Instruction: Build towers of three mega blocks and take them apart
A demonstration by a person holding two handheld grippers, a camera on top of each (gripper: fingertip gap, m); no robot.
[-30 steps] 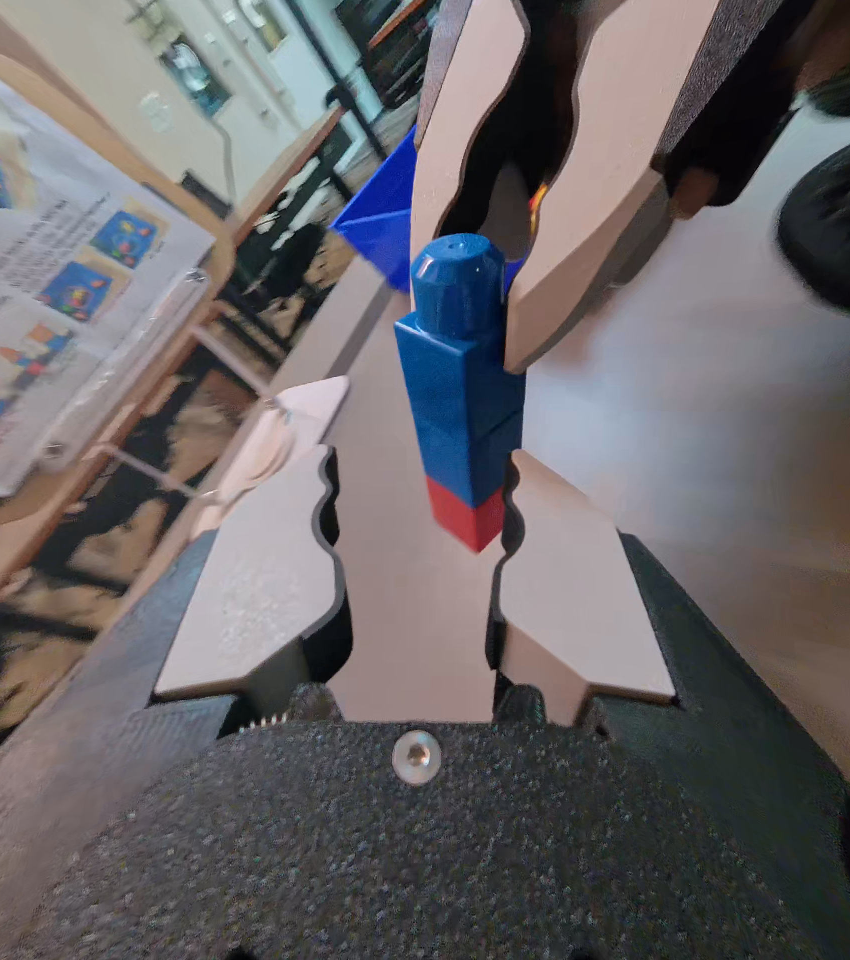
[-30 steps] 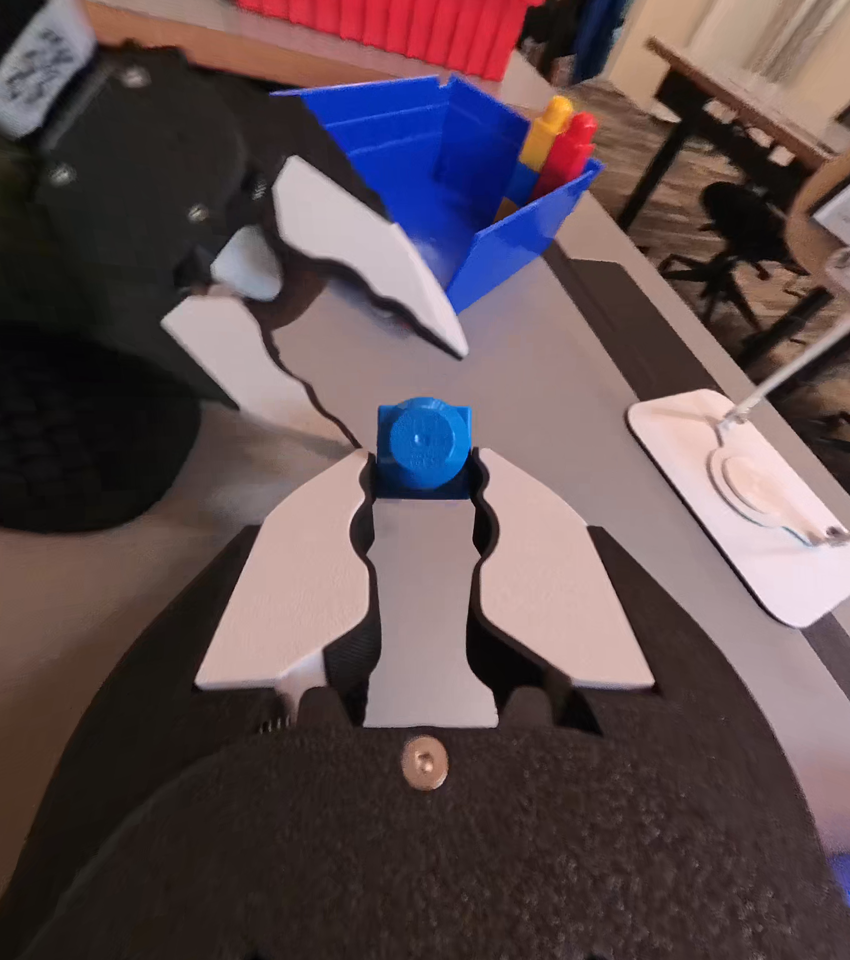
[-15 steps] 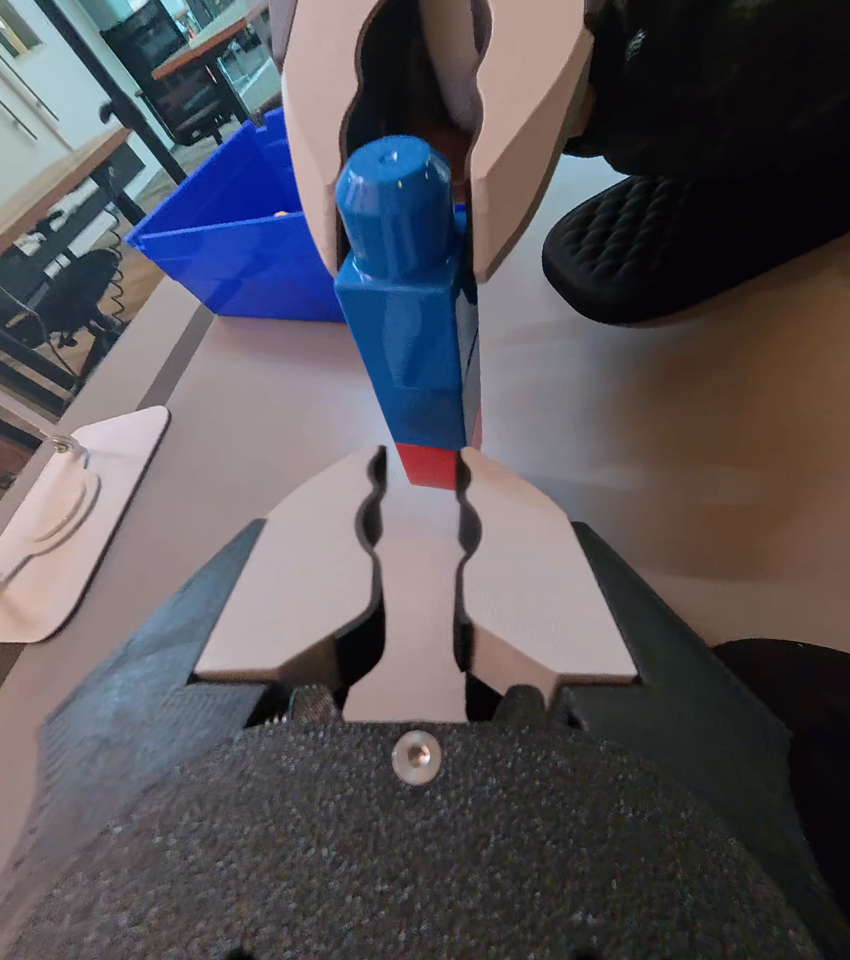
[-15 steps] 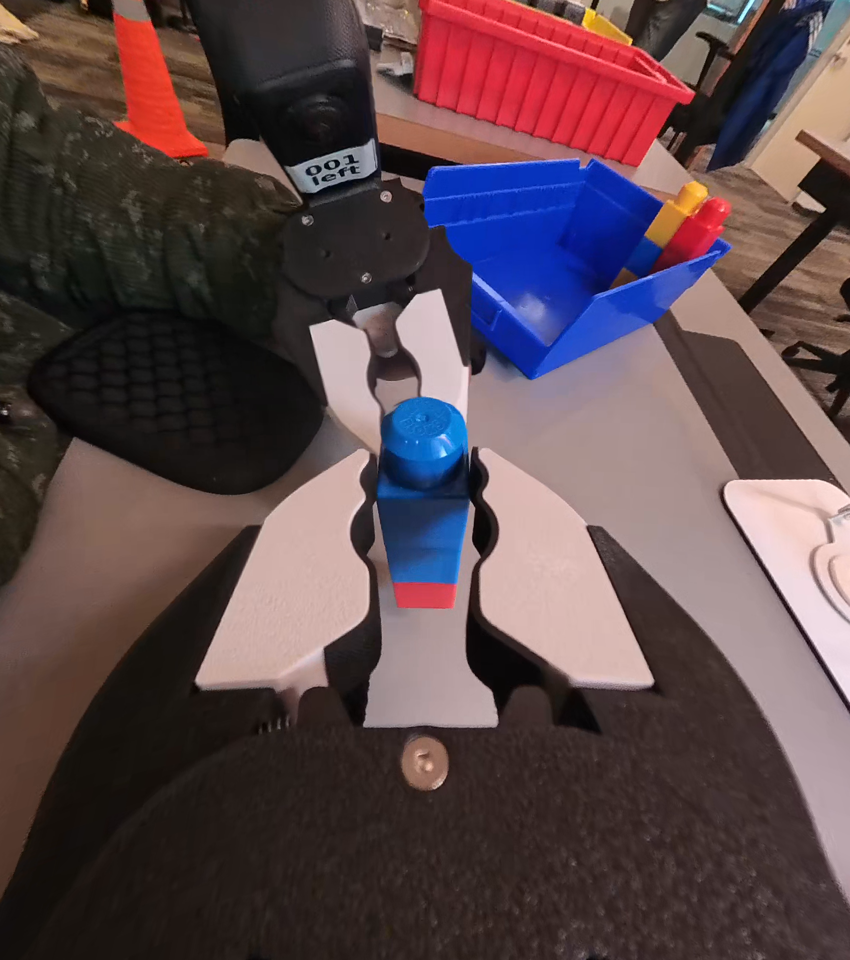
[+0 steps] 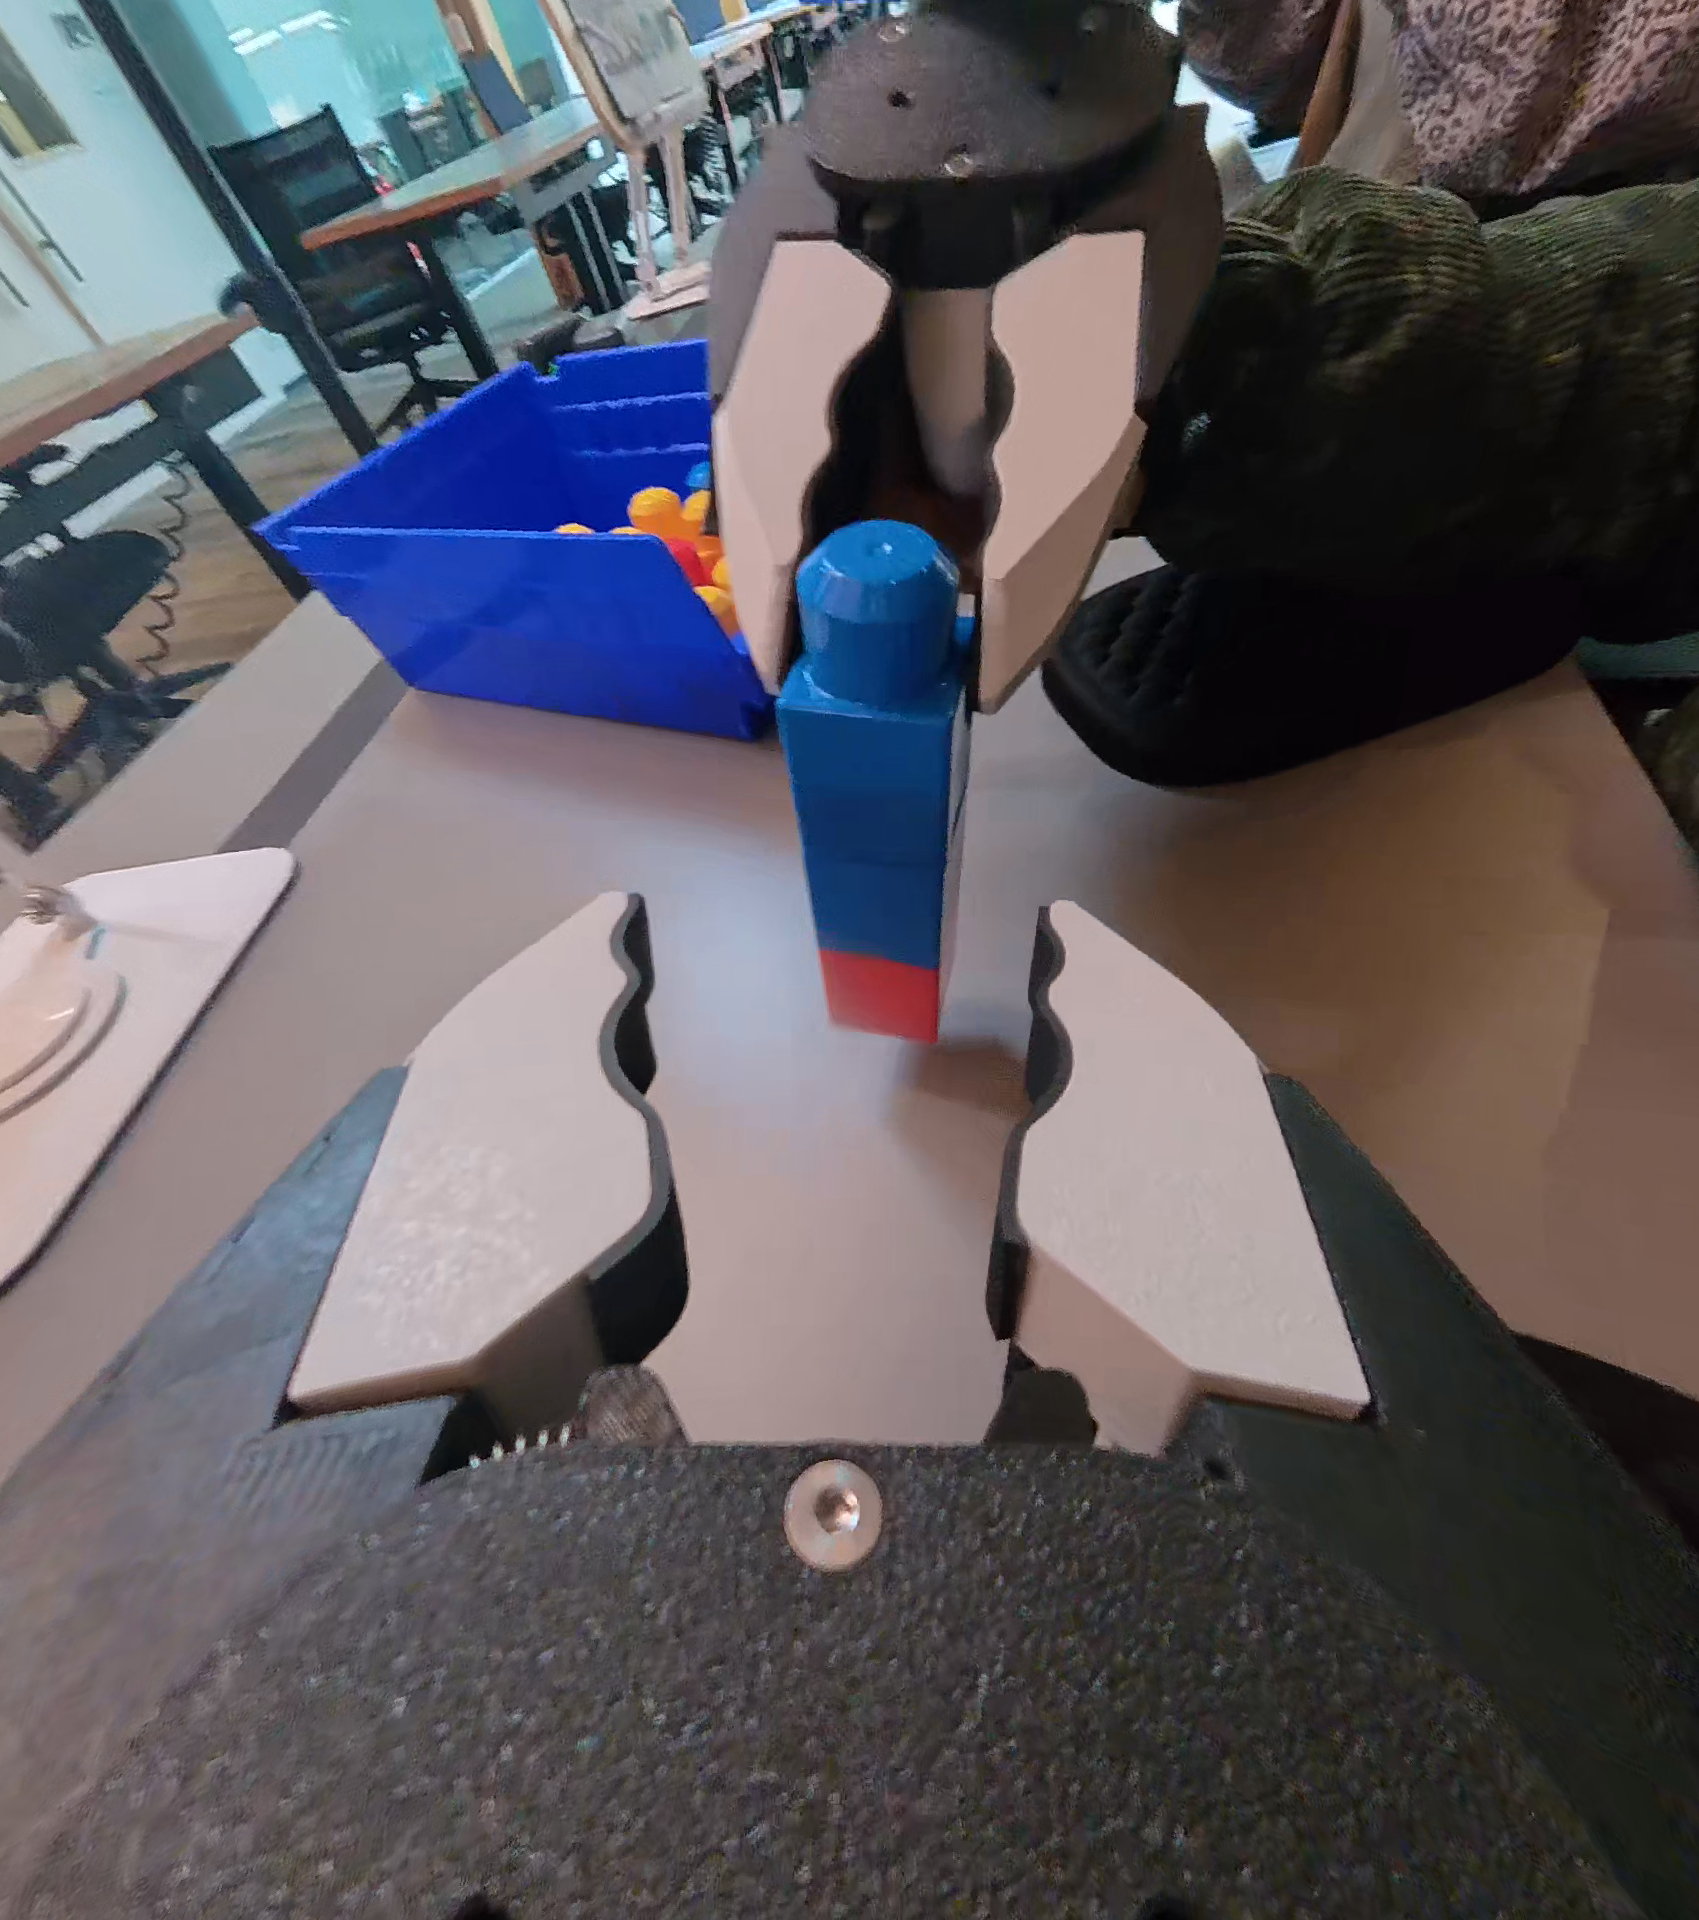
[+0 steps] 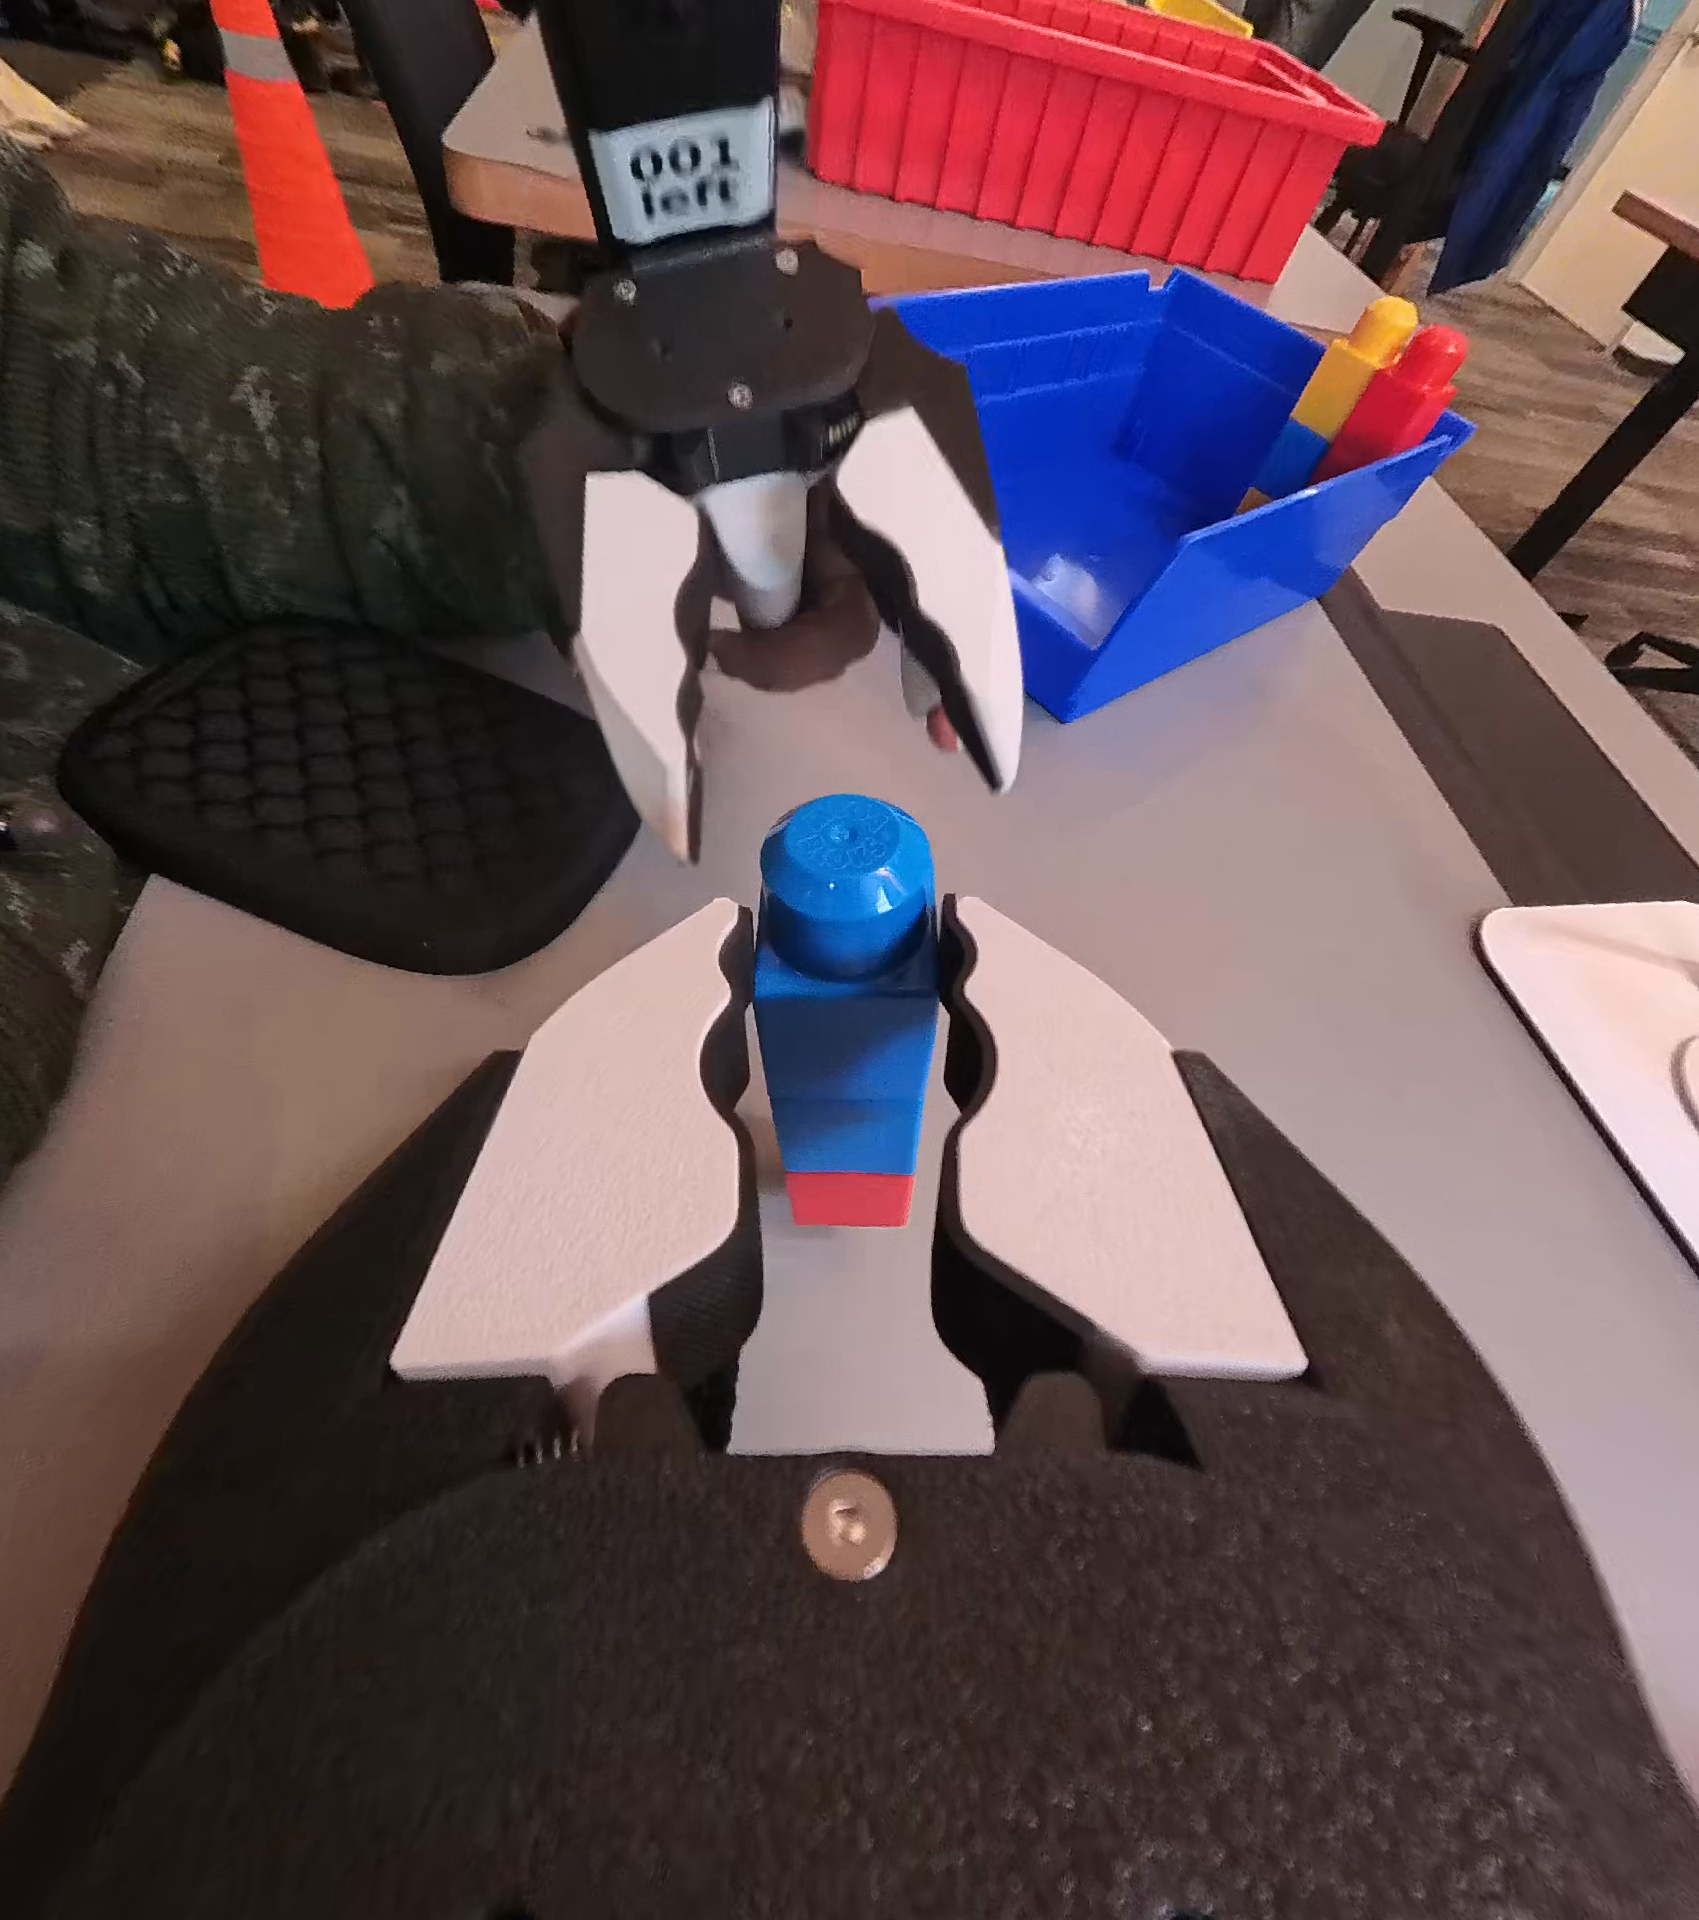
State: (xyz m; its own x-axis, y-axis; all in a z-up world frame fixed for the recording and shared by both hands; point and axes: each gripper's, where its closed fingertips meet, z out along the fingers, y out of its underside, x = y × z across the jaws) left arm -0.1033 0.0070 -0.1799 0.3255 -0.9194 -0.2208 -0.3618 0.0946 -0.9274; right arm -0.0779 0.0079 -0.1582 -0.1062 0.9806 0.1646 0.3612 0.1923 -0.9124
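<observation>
White plate [image 5: 45,1060]: flat, with a raised round fitting and a thin rod; lies at the left edge of the table in the left wrist view, well apart from the tower.
Table [image 5: 471,862]: grey surface; carries every item listed here.
Blue bin [image 5: 512,613]: far left of the tower in the left wrist view; open-fronted, with orange and red blocks visible inside. In the right wrist view it [image 6: 1229,561] sits far right, with a yellow-topped stack [image 6: 1344,374] and a red stack [image 6: 1401,405] standing against its far wall.
Tower [image 5: 876,800]: three blocks, red at the base and two blue above, a round blue stud on top. Upright, base on the table, near the table's middle.
Left gripper [image 5: 834,914]: released, jaws spread wide. Its fingertips lie either side of the tower's red base, with clear gaps and no contact. In the right wrist view it [image 6: 824,800] hangs just beyond the stud.
Right gripper [image 6: 845,914]: jaws closed in on the top blue block from both sides, just below the stud; clamped on the tower. Seen from the left wrist view [image 5: 876,665], its fingertips flank the stud.
Black pad [image 5: 1240,686]: textured, lying far right of the tower, under a dark green sleeve [image 5: 1499,395].
</observation>
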